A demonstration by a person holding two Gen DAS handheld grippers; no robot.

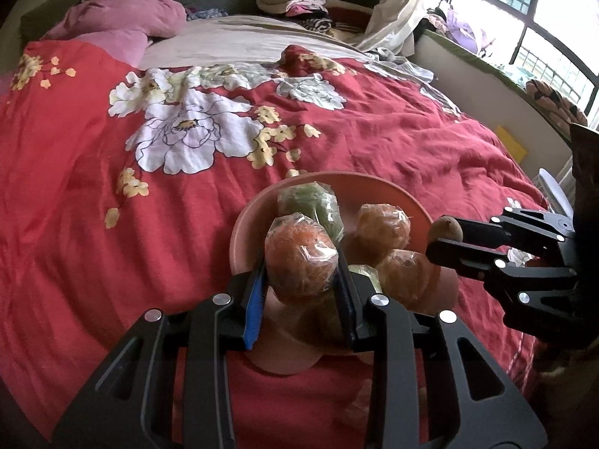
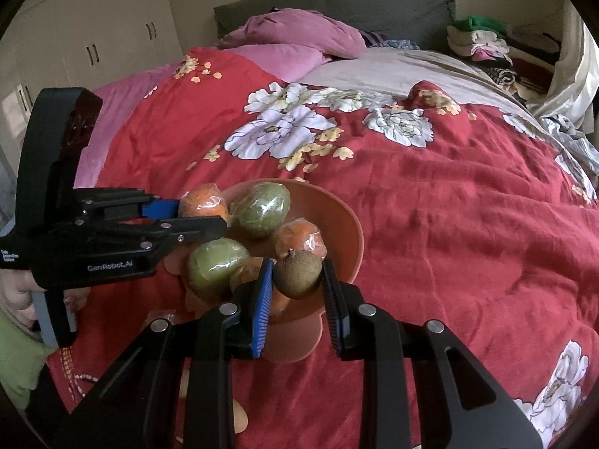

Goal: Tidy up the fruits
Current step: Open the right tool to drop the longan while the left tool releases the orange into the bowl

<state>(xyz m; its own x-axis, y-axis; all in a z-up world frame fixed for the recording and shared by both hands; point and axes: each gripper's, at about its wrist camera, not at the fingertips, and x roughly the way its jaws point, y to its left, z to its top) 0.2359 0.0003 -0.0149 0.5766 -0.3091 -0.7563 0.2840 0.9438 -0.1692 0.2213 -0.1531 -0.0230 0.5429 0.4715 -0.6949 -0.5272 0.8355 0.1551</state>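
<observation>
A terracotta bowl (image 1: 389, 191) sits on the red flowered bedspread and holds several plastic-wrapped orange and green fruits; it also shows in the right wrist view (image 2: 348, 224). My left gripper (image 1: 301, 262) is shut on a wrapped orange fruit (image 1: 299, 254) over the bowl's near rim; it also shows in the right wrist view (image 2: 204, 213). My right gripper (image 2: 297, 277) is shut on a small brown round fruit (image 2: 298, 274) above the bowl's near side. In the left wrist view the right gripper (image 1: 445, 237) holds that brown fruit (image 1: 445, 229) at the bowl's right edge.
The red bedspread (image 2: 449, 205) spreads all around the bowl. Pink pillows (image 2: 299, 33) lie at the headboard. Folded clothes (image 2: 483, 45) are stacked at the far right. A window ledge (image 1: 486, 63) runs along the right. Wardrobes (image 2: 93, 30) stand on the left.
</observation>
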